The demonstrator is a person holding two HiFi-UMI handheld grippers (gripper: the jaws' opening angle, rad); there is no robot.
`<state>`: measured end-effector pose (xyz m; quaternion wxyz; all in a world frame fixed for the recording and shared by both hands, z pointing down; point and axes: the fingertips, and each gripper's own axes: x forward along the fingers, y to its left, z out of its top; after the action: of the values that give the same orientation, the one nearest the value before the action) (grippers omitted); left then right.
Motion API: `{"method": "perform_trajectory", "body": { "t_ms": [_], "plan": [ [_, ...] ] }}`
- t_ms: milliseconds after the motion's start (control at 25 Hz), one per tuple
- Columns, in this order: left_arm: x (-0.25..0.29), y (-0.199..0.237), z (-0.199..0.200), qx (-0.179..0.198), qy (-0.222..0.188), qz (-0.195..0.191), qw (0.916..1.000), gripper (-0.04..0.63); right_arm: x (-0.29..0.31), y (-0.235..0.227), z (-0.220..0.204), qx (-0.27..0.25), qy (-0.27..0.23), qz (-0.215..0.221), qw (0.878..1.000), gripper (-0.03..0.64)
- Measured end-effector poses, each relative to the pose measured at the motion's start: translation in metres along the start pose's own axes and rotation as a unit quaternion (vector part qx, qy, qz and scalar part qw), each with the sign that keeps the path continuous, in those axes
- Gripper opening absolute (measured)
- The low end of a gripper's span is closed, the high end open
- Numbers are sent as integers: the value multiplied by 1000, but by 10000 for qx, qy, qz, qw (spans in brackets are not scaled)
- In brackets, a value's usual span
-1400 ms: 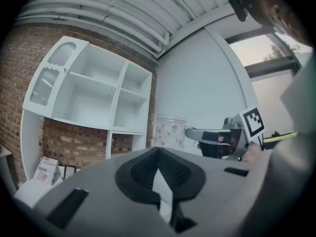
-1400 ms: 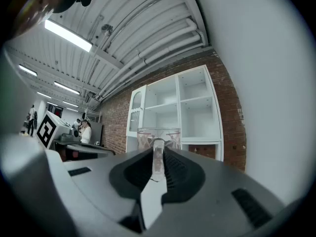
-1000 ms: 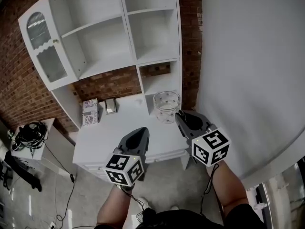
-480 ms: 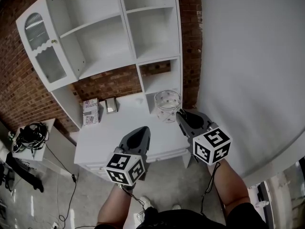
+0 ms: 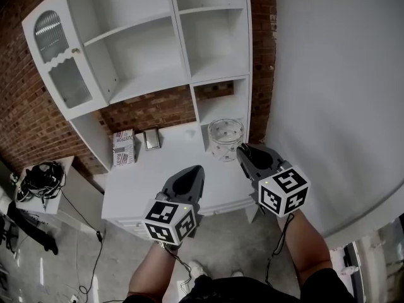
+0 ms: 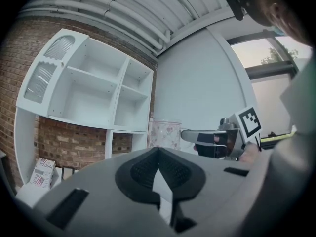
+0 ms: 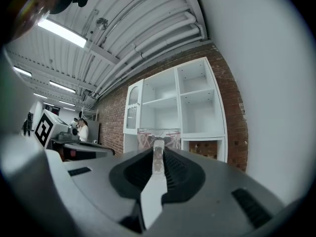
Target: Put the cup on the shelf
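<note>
While left gripper jaws sit closed on nothing | right gripper jaws clamp cup by its wall | shelf beyond them

box left of cup, shelf behind

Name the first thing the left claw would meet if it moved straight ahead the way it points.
Probably the clear patterned glass cup, gripped by the right claw; it sits just beyond the shut left claw. Depth is unclear, so it might pass by to the white shelf unit.
</note>
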<state>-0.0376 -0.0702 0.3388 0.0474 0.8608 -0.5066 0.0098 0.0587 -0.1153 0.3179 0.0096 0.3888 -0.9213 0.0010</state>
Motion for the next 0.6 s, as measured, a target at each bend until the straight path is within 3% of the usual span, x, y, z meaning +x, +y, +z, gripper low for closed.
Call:
{"method": "perform_trajectory", "body": {
  "t_ms": [600],
  "plan": [
    [11,90,4,-126,33,-390,9992,3,93,24,6,-45,114,-260,9996,41]
  ]
}}
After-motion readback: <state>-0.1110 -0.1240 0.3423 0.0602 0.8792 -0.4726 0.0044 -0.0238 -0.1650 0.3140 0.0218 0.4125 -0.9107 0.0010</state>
